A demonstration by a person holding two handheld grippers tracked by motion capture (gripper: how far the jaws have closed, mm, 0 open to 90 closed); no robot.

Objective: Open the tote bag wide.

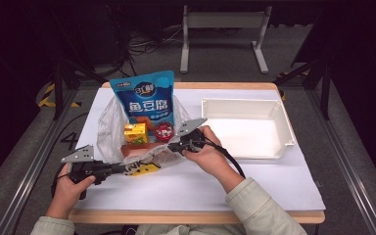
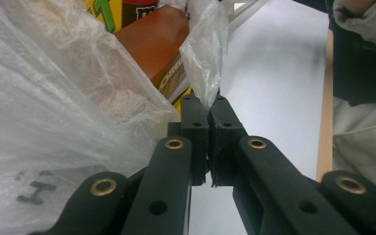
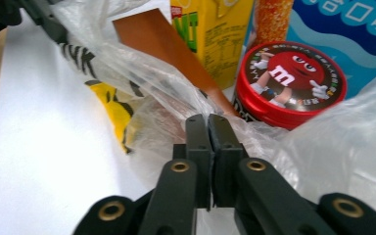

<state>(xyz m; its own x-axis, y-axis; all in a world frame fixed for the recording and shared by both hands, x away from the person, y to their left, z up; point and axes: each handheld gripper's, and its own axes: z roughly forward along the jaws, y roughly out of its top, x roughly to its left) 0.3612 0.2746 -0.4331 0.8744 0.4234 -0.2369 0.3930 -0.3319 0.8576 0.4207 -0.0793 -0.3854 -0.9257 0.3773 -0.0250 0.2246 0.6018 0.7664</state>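
A clear plastic bag lies on the white-covered table, left of centre, with its mouth turned toward the person. Its long axis runs from the near edge of the table toward the far edge. Out of the mouth stands a blue fish-tofu snack pouch, upright, top toward the far side. In front of it sit a yellow juice carton, a red M&M's tub and a brown flat packet lying low.

The left gripper is closed on the bag's rim at the near left; in the left gripper view a fold of film is pinched between the jaws. The right gripper is closed on the rim at the right side, just in front of the tub; film is bunched at its jaw tips. The two grippers are well apart across the mouth.

An empty white plastic tray sits to the right of the bag, apart from it.
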